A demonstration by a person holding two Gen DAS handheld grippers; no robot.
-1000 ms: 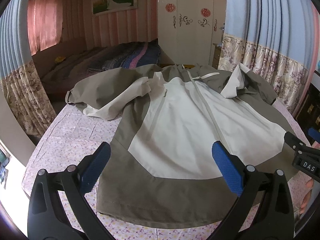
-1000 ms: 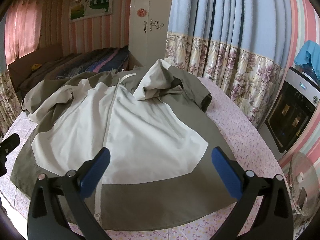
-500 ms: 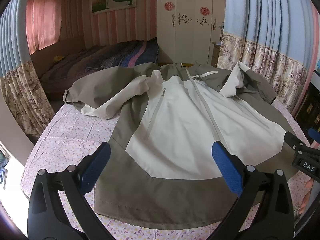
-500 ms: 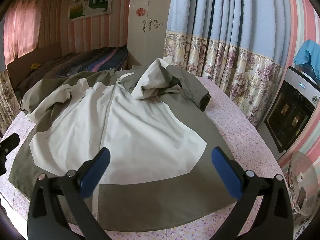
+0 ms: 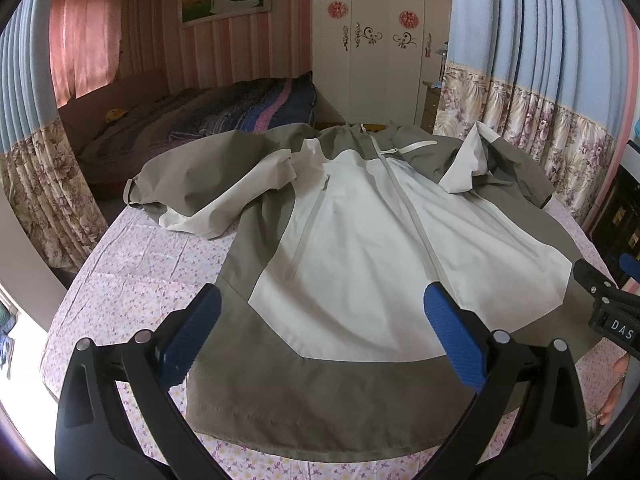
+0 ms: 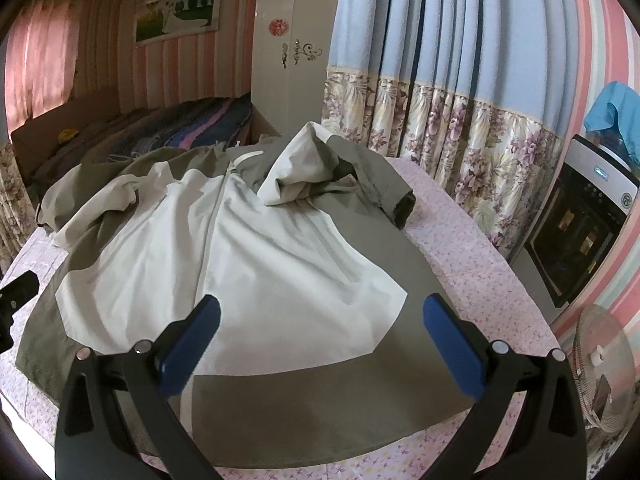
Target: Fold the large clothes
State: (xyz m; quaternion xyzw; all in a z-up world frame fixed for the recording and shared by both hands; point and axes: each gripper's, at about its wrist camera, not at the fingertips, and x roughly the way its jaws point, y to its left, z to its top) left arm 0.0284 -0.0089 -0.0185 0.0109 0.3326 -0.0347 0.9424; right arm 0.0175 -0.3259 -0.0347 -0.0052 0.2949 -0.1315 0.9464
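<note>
A large olive and white zip jacket point(image 5: 360, 240) lies front up on a table with a pink flowered cloth point(image 5: 132, 264), hem toward me. One sleeve point(image 5: 208, 188) spreads out to the left. The other sleeve point(image 6: 376, 176) lies bunched at the right by the shoulder. My left gripper point(image 5: 320, 320) is open and empty above the hem's left half. My right gripper point(image 6: 320, 324) is open and empty above the hem's right half. The jacket fills the right wrist view point(image 6: 248, 256) as well. The right gripper's tip also shows in the left wrist view point(image 5: 604, 300).
A bed with a striped cover point(image 5: 224, 116) stands beyond the table. A white wardrobe point(image 5: 372, 40) is at the back. Flowered curtains point(image 6: 460, 140) hang along the right. A black oven point(image 6: 580, 232) and a fan point(image 6: 600, 364) stand to the right of the table.
Both grippers have drifted slightly over the hem, so the jacket sits a little lower and nearer in both views. Both stay open. The jacket has not moved.
</note>
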